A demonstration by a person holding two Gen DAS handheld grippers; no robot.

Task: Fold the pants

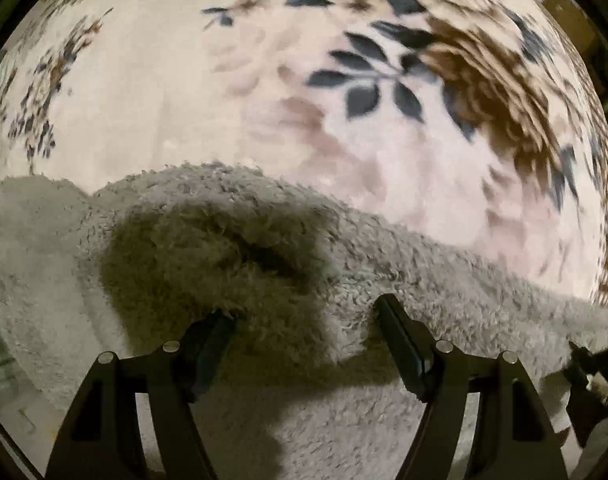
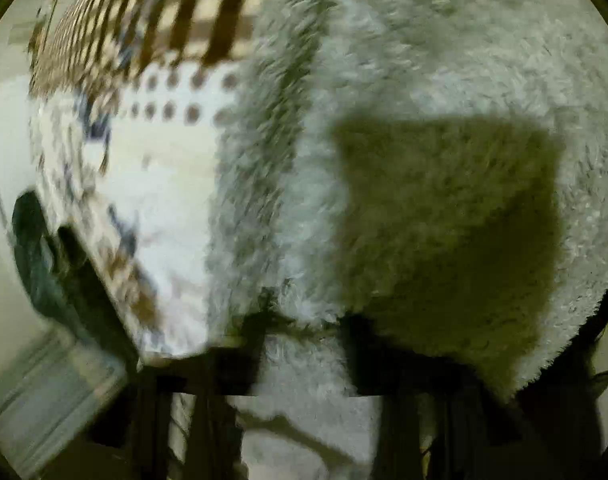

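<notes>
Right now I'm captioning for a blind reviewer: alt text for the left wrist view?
The left gripper, fingers spread, presses into a bunched fold of fluffy grey pants. Behind lies a cream blanket printed with dark leaves.

Dim, hard shadows, fisheye-bent edges; right wrist view motion-blurred.

A pale cream rug [image 1: 152, 92] with dark blue leaf sprays and brown feathery blooms covers the floor in the left wrist view. The right wrist view, badly blurred, shows its border [image 2: 172, 20] of brown bars and dots, with pale flooring [image 2: 44, 392] beyond the edge.
</notes>
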